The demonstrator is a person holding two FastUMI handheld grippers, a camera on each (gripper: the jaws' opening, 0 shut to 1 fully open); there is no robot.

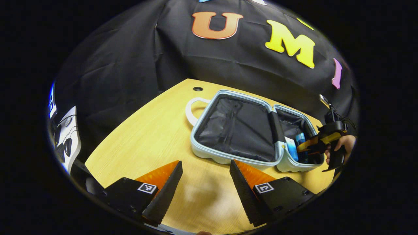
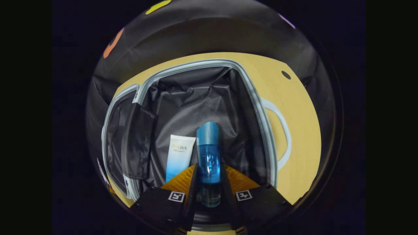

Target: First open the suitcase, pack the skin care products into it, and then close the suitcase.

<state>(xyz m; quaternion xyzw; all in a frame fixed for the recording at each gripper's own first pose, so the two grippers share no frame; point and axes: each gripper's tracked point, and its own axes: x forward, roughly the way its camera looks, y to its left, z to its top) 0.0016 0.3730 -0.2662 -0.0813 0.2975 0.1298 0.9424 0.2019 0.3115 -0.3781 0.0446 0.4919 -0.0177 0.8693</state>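
Observation:
The pale suitcase lies open on the wooden table, both halves lined in black. In the left gripper view my left gripper stands open above bare table, short of the case's near wall. Farther right, the right gripper, held by a hand, reaches into the smaller half. In the right gripper view my right gripper is shut on a blue bottle, held over the suitcase lining. A white and blue tube lies on the lining just left of the bottle.
The suitcase's white handle points toward the back of the table, near a round cable hole. White equipment stands past the table's left edge. A black mesh flap divides the case halves.

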